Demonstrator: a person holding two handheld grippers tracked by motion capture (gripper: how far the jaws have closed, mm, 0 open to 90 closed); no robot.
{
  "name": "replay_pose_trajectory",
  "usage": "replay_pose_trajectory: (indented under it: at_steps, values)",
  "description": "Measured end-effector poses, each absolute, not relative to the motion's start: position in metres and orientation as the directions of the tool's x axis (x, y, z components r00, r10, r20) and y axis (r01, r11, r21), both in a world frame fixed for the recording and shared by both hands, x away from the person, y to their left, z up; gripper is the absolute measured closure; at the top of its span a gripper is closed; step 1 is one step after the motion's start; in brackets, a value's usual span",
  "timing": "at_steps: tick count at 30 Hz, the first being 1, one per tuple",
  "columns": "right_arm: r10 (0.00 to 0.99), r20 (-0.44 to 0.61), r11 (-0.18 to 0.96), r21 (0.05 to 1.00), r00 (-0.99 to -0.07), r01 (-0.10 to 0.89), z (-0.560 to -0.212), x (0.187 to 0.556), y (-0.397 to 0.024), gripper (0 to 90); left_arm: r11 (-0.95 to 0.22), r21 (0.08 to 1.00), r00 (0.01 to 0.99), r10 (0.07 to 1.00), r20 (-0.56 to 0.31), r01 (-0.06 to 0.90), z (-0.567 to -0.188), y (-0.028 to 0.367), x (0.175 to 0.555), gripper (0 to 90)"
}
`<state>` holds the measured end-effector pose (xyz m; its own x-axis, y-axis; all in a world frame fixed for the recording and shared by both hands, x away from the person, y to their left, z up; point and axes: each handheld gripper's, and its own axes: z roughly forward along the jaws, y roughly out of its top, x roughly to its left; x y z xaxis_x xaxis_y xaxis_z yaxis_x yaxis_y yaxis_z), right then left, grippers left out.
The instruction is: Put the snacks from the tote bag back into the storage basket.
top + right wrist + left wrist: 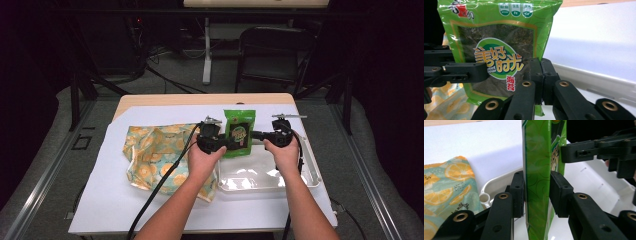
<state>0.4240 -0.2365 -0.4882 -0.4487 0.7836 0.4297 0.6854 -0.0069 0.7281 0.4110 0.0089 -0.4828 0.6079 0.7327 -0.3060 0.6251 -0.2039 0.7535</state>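
Note:
A green seaweed snack packet (239, 132) stands upright, held just above the far end of a clear plastic tray (311, 176). My left gripper (226, 143) is shut on its left edge; in the left gripper view the packet (537, 170) is seen edge-on, pinched between my jaws (537, 186). My right gripper (256, 135) is shut on the packet's right edge; the right gripper view faces the printed front (499, 50), with the jaws (541, 68) clamped on its lower right border. Each view also catches the other gripper reaching in from the opposite side.
A fabric bag (155, 155) printed with orange slices lies flat to the left of the tray, partly under the left forearm. A white sheet (100, 190) covers the table. A dark chair (270, 50) and table legs stand beyond the far edge.

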Motion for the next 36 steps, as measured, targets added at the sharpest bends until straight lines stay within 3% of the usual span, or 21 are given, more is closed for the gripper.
replay_pose_trajectory:
  at_steps: [36]
  values:
    - [0.824, 0.384, 0.040, 0.693, -0.416, 0.720, -0.506, 0.430, -0.230, 90.0, -0.249, 0.672, 0.541, 0.798, -0.266, 0.698, -0.515, 0.004, 0.428, 60.6]
